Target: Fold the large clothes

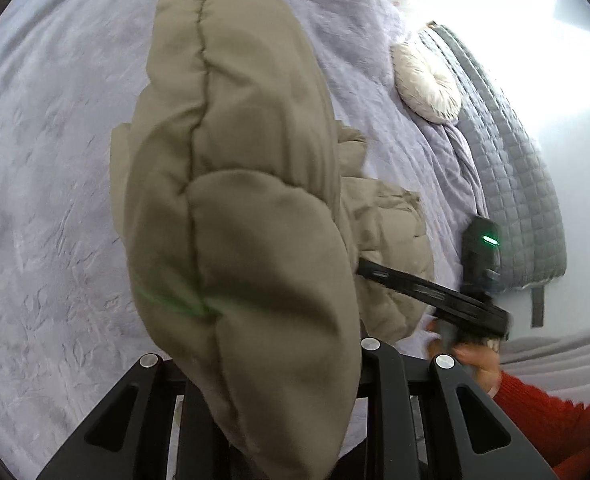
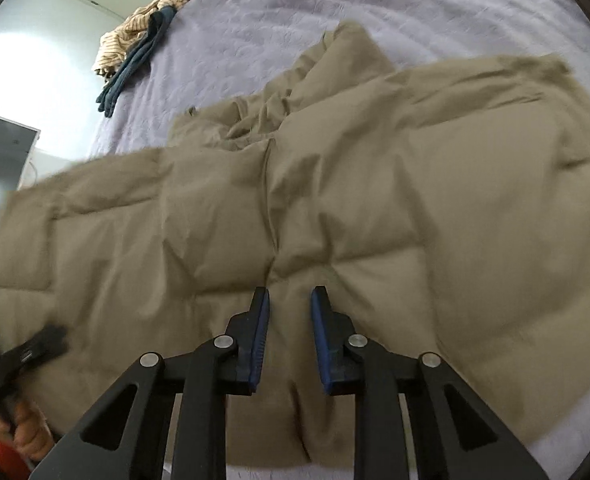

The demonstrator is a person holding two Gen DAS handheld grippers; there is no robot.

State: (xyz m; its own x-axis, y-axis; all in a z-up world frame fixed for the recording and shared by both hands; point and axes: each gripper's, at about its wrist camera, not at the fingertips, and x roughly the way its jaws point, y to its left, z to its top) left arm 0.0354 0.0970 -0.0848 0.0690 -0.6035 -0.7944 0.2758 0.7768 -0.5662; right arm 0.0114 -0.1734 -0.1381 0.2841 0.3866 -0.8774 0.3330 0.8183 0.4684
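Note:
A tan quilted puffer jacket [image 2: 335, 208] lies spread on the lavender bed cover [image 2: 335, 8]. In the left wrist view a padded part of the jacket [image 1: 235, 200] hangs up in front of the camera and hides my left gripper's fingertips; the jaws look shut on it. My left gripper also shows in the right wrist view [image 2: 43, 344], at the jacket's left edge. My right gripper [image 2: 290, 300] is open over the jacket's near middle, its blue pads [image 2: 261, 340] on either side of a seam. It also shows in the left wrist view [image 1: 379, 270], against the jacket.
A striped garment and a dark blue one [image 2: 135, 48] lie at the bed's far left corner. A round furry cushion [image 1: 425, 80] and a grey quilted blanket [image 1: 511, 168] lie along the bed's right side. A red sleeve [image 1: 551, 420] is at lower right.

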